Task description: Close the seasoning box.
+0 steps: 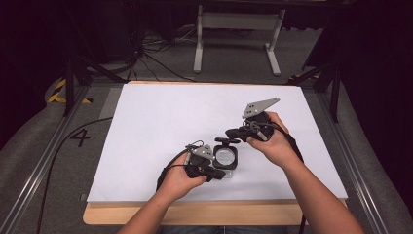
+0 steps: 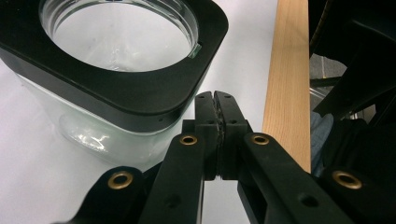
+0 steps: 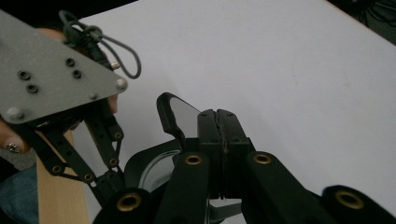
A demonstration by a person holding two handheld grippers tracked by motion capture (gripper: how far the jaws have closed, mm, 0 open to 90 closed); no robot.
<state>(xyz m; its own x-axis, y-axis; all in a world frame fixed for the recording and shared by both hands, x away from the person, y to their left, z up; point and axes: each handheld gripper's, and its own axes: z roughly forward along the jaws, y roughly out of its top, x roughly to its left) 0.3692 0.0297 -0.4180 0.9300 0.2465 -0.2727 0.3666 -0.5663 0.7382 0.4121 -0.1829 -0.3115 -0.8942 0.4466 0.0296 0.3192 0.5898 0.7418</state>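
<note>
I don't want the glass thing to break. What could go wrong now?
The jar is glass and stands near the table's front edge; a push from the left gripper, whose closed fingers sit right beside its black collar, could slide or tip it. The lid is off and seems pinched by the right gripper; it could slip and knock the open rim.

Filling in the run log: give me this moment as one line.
left gripper: shut, beside glass jar | right gripper: shut, holds black lid | jar: open, on white sheet
</note>
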